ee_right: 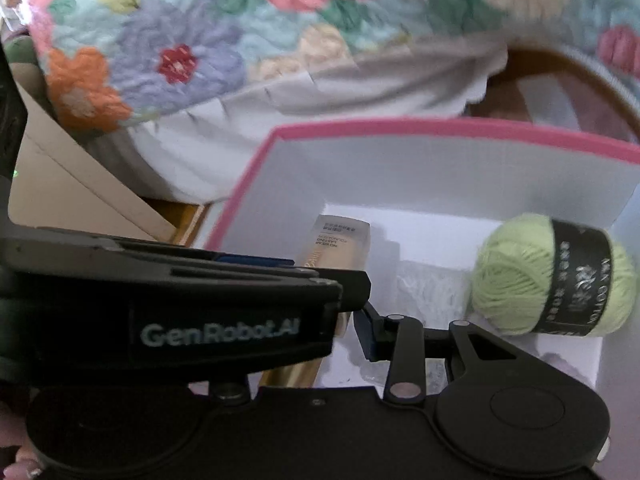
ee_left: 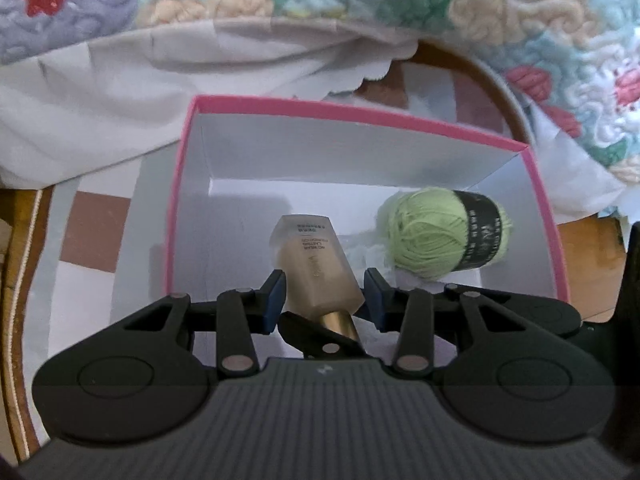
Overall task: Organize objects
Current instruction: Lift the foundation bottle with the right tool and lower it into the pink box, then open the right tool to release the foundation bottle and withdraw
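A beige foundation bottle (ee_left: 310, 256) with a gold cap (ee_left: 340, 322) hangs tilted inside a pink-rimmed white box (ee_left: 360, 114). My left gripper (ee_left: 324, 296) is shut on the bottle's body, a blue pad on each side. My right gripper (ee_right: 332, 336) is at the cap (ee_right: 298, 372). Its visible blue pad lies against the gold, and its other finger is hidden behind the left gripper's black housing (ee_right: 216, 332). A black finger link of the right gripper (ee_left: 320, 338) crosses the cap in the left wrist view. A green yarn ball (ee_left: 436, 236) (ee_right: 532, 276) with a dark label lies at the box's right side.
A floral quilt (ee_left: 540, 20) and a white sheet (ee_left: 120, 80) hang just behind the box (ee_right: 440, 128). The box stands on a checkered cloth (ee_left: 96, 232) over a round wooden table (ee_left: 492, 80). Crinkled clear wrap (ee_right: 428, 288) lies on the box floor. A person's fingertips (ee_right: 18, 466) show at lower left.
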`<state>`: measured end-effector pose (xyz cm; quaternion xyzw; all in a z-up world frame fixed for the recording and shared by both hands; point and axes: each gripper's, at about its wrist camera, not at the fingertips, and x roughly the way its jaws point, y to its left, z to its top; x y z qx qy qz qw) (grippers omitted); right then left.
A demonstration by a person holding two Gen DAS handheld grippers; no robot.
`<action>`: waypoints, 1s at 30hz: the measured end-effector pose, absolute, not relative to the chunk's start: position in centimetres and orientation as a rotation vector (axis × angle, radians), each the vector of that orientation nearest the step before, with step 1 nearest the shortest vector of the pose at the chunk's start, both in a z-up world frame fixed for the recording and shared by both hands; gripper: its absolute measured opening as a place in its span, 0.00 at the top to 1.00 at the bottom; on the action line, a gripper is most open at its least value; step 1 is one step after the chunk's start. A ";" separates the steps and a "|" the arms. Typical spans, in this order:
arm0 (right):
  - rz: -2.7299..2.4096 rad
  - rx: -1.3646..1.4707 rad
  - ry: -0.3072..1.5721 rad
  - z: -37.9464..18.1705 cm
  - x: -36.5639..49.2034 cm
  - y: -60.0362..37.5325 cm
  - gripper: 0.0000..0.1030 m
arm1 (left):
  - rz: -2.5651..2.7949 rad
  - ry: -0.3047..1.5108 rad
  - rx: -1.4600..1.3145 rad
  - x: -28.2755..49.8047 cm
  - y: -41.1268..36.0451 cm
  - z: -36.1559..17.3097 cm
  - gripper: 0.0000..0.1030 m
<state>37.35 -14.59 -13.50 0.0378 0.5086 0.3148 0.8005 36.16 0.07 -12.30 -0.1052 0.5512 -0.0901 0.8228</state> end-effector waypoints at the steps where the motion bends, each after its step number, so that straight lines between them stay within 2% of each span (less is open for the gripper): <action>1: 0.666 0.071 1.096 -13.9 37.5 -14.4 0.58 | -0.192 1.178 -0.219 36.4 0.0 -12.5 0.61; 21: 0.643 0.078 1.157 -15.9 39.2 -13.8 0.55 | -0.199 1.168 -0.228 37.4 0.1 -14.3 0.62; 25: 0.661 0.055 1.140 -15.9 38.8 -13.4 0.55 | -0.225 1.156 -0.346 37.2 0.8 -13.9 0.62; 30: 0.666 0.092 1.130 -15.6 38.4 -14.0 0.54 | -0.191 1.125 -0.251 36.4 0.8 -12.3 0.62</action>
